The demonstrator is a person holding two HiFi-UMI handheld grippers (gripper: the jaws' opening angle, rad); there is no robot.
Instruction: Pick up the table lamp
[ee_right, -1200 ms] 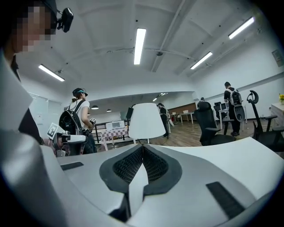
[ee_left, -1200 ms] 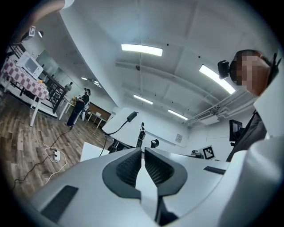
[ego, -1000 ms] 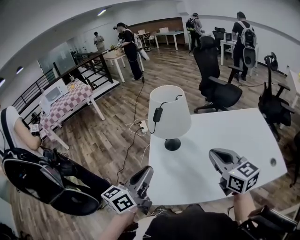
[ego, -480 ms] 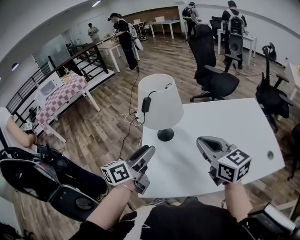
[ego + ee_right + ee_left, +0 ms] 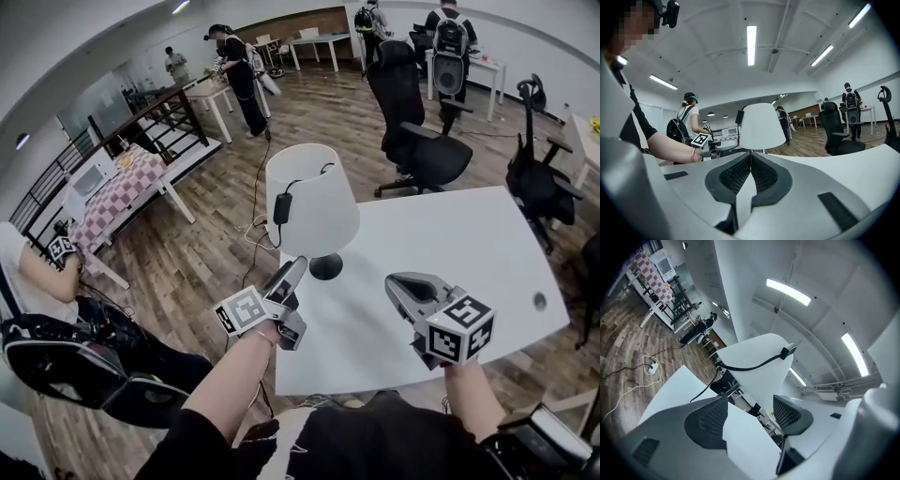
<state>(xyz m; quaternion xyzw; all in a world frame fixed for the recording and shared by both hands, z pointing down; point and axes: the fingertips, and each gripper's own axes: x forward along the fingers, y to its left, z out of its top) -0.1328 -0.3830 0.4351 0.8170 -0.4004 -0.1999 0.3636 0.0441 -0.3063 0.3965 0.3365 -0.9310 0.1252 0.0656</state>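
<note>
The table lamp has a white cone shade and a round black base; it stands near the far left edge of the white table. A black cord with a switch hangs over the shade. My left gripper points at the base from the near left, close to it but apart. Its jaws are opening, with nothing between them. In the left gripper view the shade rises just beyond that gripper. My right gripper hovers over the table right of the lamp, shut and empty, and faces the shade.
Black office chairs stand beyond the table, another at its right. A power strip and cords lie on the wood floor at the left. A seated person is at the near left. Several people stand far back.
My left gripper has come from beyond the table's near left corner over the table toward the lamp base, and its jaws have opened. The right gripper has kept its place.
</note>
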